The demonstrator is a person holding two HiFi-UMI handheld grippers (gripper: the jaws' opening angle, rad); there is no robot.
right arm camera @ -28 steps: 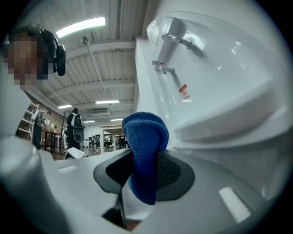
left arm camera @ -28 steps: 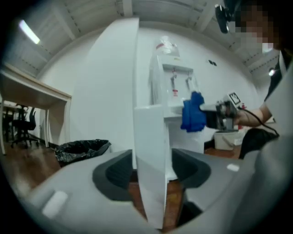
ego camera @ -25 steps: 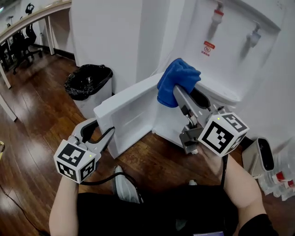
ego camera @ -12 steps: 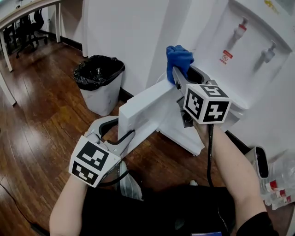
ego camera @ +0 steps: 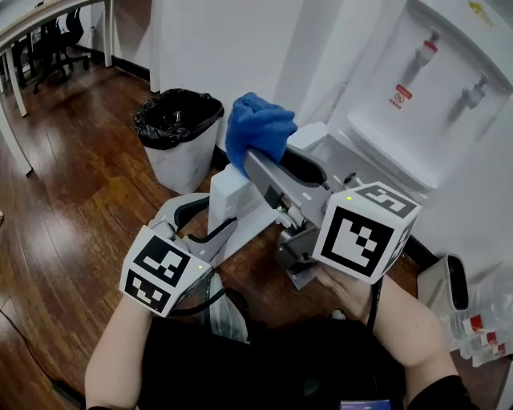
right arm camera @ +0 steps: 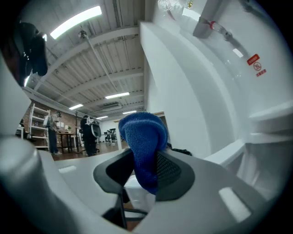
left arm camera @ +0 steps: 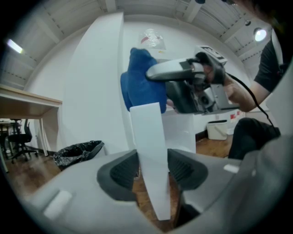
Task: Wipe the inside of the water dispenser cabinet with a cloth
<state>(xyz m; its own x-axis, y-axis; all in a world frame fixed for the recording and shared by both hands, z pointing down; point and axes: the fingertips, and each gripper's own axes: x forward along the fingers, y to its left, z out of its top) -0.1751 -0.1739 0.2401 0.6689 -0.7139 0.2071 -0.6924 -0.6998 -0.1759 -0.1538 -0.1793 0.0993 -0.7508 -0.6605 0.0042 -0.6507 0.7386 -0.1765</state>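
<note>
The white water dispenser (ego camera: 417,120) stands at the right, its lower cabinet door (ego camera: 227,192) swung out toward me. My left gripper (ego camera: 215,230) is shut on the door's edge; in the left gripper view the white door panel (left arm camera: 151,146) stands pinched between the jaws of the left gripper (left arm camera: 153,170). My right gripper (ego camera: 260,164) is shut on a blue cloth (ego camera: 258,126), bunched above the door's top. In the right gripper view the cloth (right arm camera: 143,137) fills the gap of the right gripper (right arm camera: 145,171), with the dispenser's front (right arm camera: 219,68) at the right. The cabinet's inside is hidden.
A white bin lined with a black bag (ego camera: 178,120) stands on the wood floor left of the door. A small white container (ego camera: 453,276) and bottles (ego camera: 489,320) sit at the lower right. A desk (ego camera: 32,20) with chairs is far left. My shoe (ego camera: 215,316) is below the door.
My right gripper has swung left with the blue cloth, away from the dispenser front and over the door's top. The left gripper has stayed clamped on the door.
</note>
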